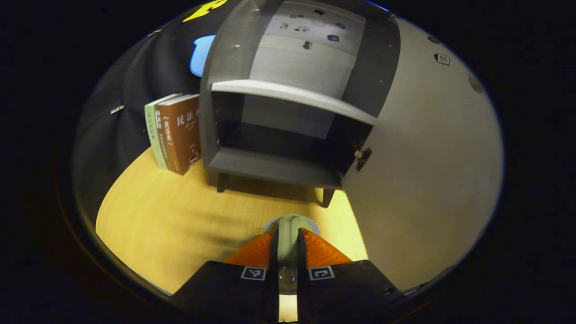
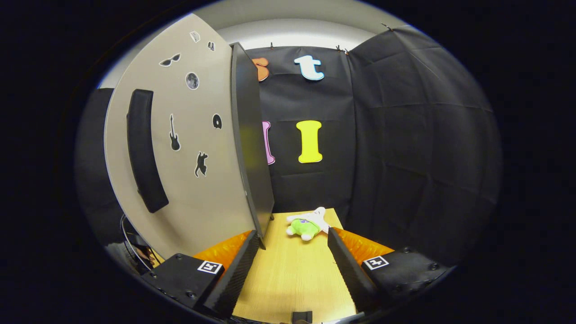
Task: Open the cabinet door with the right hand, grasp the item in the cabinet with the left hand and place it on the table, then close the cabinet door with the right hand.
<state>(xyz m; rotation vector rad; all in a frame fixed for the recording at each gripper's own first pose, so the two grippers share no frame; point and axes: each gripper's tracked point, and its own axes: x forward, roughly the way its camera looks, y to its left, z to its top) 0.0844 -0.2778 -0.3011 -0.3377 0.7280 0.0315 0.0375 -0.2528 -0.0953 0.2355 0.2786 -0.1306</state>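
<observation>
The left claw [image 1: 288, 245] is clenched on a pale item [image 1: 288, 234], both fingers pressed to its sides, low over the wooden surface [image 1: 180, 225]. Beyond it stands the grey cabinet [image 1: 274, 166] with its lower compartment bare, its door [image 1: 427, 180] swung wide to the right, and books [image 1: 175, 132] leaning beside it. The right claw [image 2: 294, 252] is released, fingers spread apart over the surface, just beside the door's edge. A green and white plush toy [image 2: 308, 224] lies farther along the surface.
</observation>
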